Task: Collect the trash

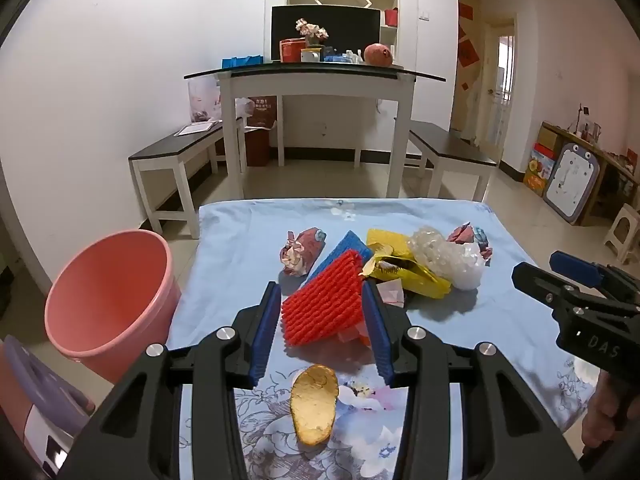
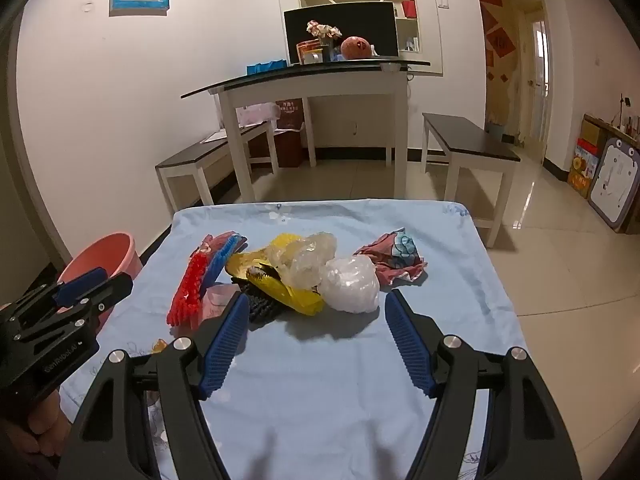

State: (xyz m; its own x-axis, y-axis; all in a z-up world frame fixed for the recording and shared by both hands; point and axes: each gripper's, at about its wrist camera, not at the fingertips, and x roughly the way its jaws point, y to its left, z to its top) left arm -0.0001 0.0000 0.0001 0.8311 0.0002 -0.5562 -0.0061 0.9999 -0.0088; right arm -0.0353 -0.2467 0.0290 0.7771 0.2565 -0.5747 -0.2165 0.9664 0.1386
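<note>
A heap of trash lies on the blue-clothed table (image 1: 228,264): a red foam net (image 1: 324,308), a blue foam net (image 1: 346,246), a yellow bag (image 2: 296,296), crumpled clear plastic (image 2: 352,284) and patterned paper wads (image 1: 300,252) (image 2: 396,256). An orange peel (image 1: 314,404) lies near the front edge. My left gripper (image 1: 320,286) is open and hovers just short of the red net, which shows between its fingers. My right gripper (image 2: 316,298) stands wide open in front of the plastic and yellow bag, touching nothing. A pink bucket (image 1: 108,292) stands on the floor left of the table.
Behind the table stand a white dining table (image 1: 316,80) and two dark-topped benches (image 1: 176,148) (image 1: 448,144). Boxes and a drawing board (image 1: 572,184) line the right wall. A purple-lidded thing (image 1: 36,384) sits at the lower left beside the bucket.
</note>
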